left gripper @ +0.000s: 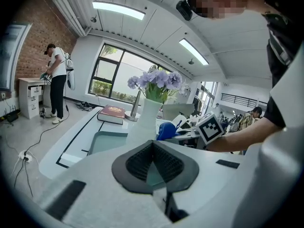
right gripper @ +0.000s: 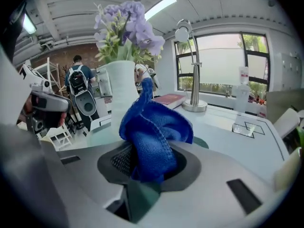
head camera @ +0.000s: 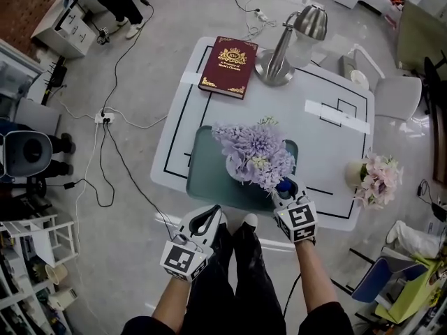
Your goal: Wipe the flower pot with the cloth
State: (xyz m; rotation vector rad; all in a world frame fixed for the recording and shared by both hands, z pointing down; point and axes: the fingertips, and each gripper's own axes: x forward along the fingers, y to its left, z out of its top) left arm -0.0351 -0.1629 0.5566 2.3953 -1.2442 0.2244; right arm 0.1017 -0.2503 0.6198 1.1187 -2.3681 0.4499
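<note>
A white flower pot (head camera: 239, 167) with purple flowers (head camera: 257, 152) stands on a green mat (head camera: 207, 172) near the table's front edge. My right gripper (head camera: 286, 190) is shut on a crumpled blue cloth (right gripper: 153, 129), which it holds just right of the pot (right gripper: 122, 98), apart from it. In the head view the cloth (head camera: 282, 185) peeks out under the blooms. My left gripper (head camera: 205, 218) hangs below the table's front edge, shut with nothing in it; its pads (left gripper: 141, 161) meet. From there the pot (left gripper: 147, 117) and the cloth (left gripper: 167, 129) lie ahead.
A red book (head camera: 229, 66) and a metal desk lamp (head camera: 285, 47) stand at the table's far side. A second pot with pink flowers (head camera: 377, 178) sits at the right edge. Cables run over the floor on the left. A person (left gripper: 56, 82) stands far off by a cabinet.
</note>
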